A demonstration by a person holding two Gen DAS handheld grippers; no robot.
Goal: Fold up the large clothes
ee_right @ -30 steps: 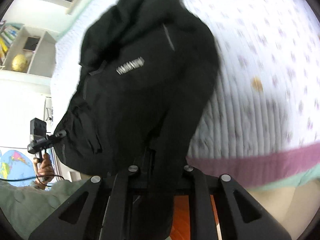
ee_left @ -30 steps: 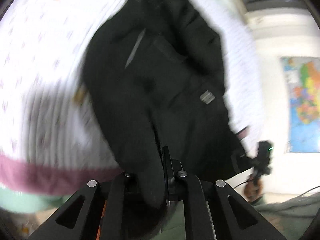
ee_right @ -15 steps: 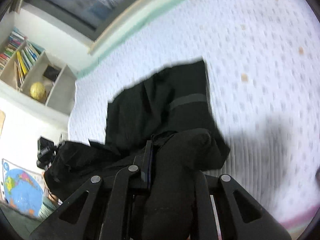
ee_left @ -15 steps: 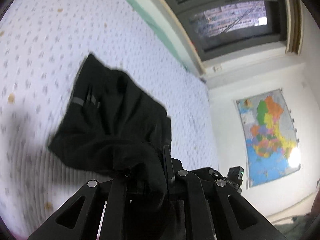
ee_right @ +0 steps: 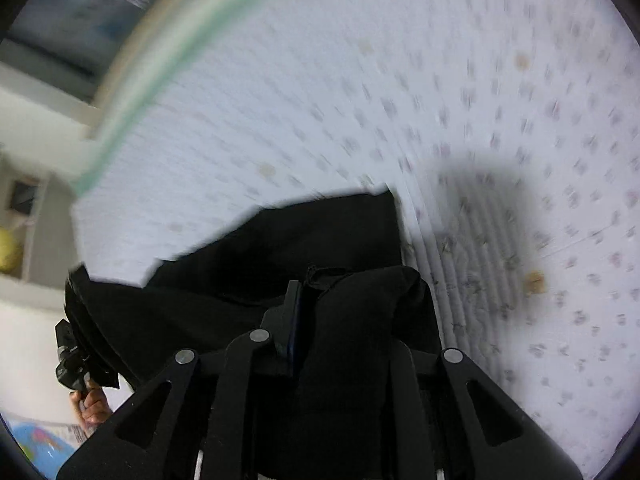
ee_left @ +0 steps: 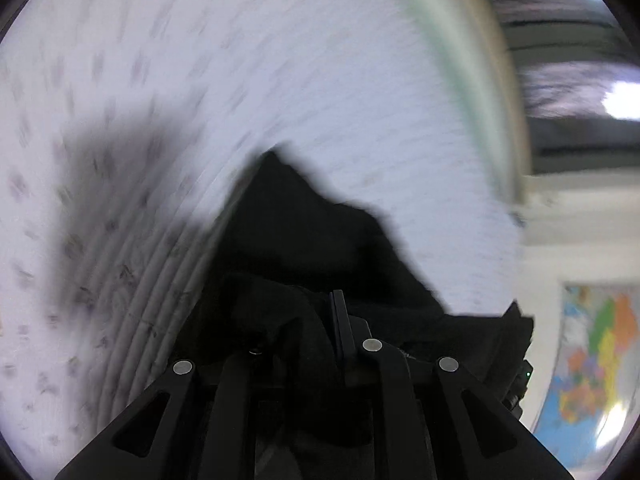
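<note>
Garment position: the black jacket (ee_left: 320, 248) hangs bunched between my two tools, low over the quilted white bedspread (ee_left: 280, 60). My left gripper (ee_left: 316, 320) is clamped on a thick fold of its fabric; cloth wraps over the left finger. My right gripper (ee_right: 316, 300) is likewise pinched onto a fold, fabric draped over the right finger. One straight jacket edge (ee_right: 394, 224) shows in the right wrist view, ending at a corner above the bedspread. The bedspread lies bare beyond the cloth up to its green border (ee_right: 160, 60). A wall map (ee_left: 592, 368) hangs past the bed's side. Both views are motion-blurred.
</note>
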